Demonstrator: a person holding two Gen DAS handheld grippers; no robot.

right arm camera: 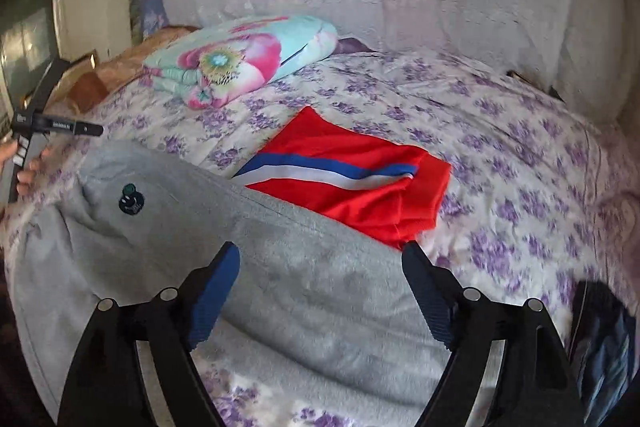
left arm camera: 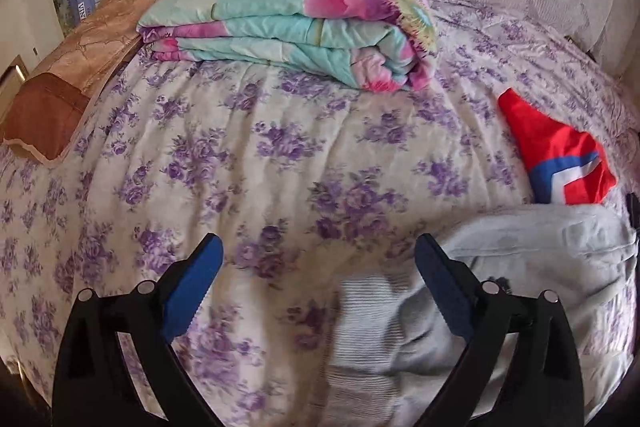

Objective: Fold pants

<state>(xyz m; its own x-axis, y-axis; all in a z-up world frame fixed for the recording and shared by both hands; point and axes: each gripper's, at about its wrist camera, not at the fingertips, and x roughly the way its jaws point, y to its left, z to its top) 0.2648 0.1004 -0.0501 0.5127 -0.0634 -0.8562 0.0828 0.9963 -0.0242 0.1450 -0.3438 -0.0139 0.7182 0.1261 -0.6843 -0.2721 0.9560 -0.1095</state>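
Grey sweatpants [right arm camera: 280, 259] with a small dark round logo lie spread on the bed, waist at the left. In the left wrist view the ribbed waistband [left arm camera: 368, 311] lies low and right of centre. My left gripper [left arm camera: 320, 247] is open and empty, just above the waistband end; it also shows at the far left of the right wrist view [right arm camera: 94, 129]. My right gripper [right arm camera: 320, 255] is open and empty, hovering over the middle of the pants.
Folded red shorts [right arm camera: 360, 195] with a blue and white stripe lie just beyond the pants, also in the left wrist view [left arm camera: 560, 151]. A folded floral quilt [left arm camera: 296, 15] and a brown pillow [left arm camera: 72, 67] sit at the back. A dark garment [right arm camera: 600, 339] lies at the right edge.
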